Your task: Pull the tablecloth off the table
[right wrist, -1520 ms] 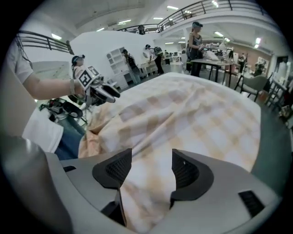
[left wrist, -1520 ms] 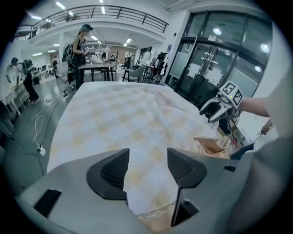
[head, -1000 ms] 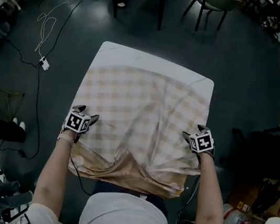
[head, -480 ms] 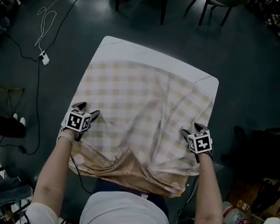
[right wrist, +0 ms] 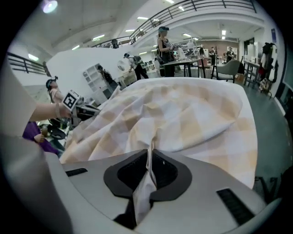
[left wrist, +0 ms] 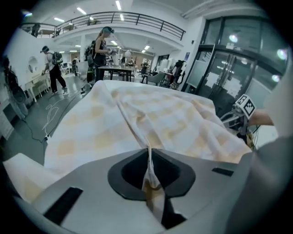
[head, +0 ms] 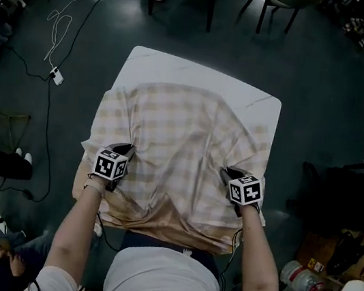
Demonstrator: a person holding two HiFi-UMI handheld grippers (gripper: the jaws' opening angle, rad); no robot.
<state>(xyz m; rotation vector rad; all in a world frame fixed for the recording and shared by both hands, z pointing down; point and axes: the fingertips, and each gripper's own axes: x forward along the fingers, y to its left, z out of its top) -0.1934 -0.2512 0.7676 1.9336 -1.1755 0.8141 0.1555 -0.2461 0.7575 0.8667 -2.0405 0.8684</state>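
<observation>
A cream and beige checked tablecloth (head: 184, 135) lies rumpled over a white square table (head: 181, 69), whose far strip is bare. My left gripper (head: 124, 150) has just closed its jaws, and a pinched fold of the tablecloth (left wrist: 149, 176) runs between them. My right gripper (head: 225, 175) has just closed as well, with a fold of the tablecloth (right wrist: 147, 176) clamped in its jaws. Both grippers sit over the near half of the table, left and right of the middle. The cloth's near edge hangs down in front of the person.
Dark floor surrounds the table. A white cable and power strip (head: 57, 76) lie on the floor at the left. A chair (head: 282, 2) and table legs (head: 211, 1) stand beyond the far edge. Boxes and clutter (head: 327, 269) sit at the right. People (left wrist: 101, 45) stand in the background.
Both grippers moved inward over the cloth and shut on folds of it. The cloth has bunched up and slid toward the near side, baring more of the table's far strip.
</observation>
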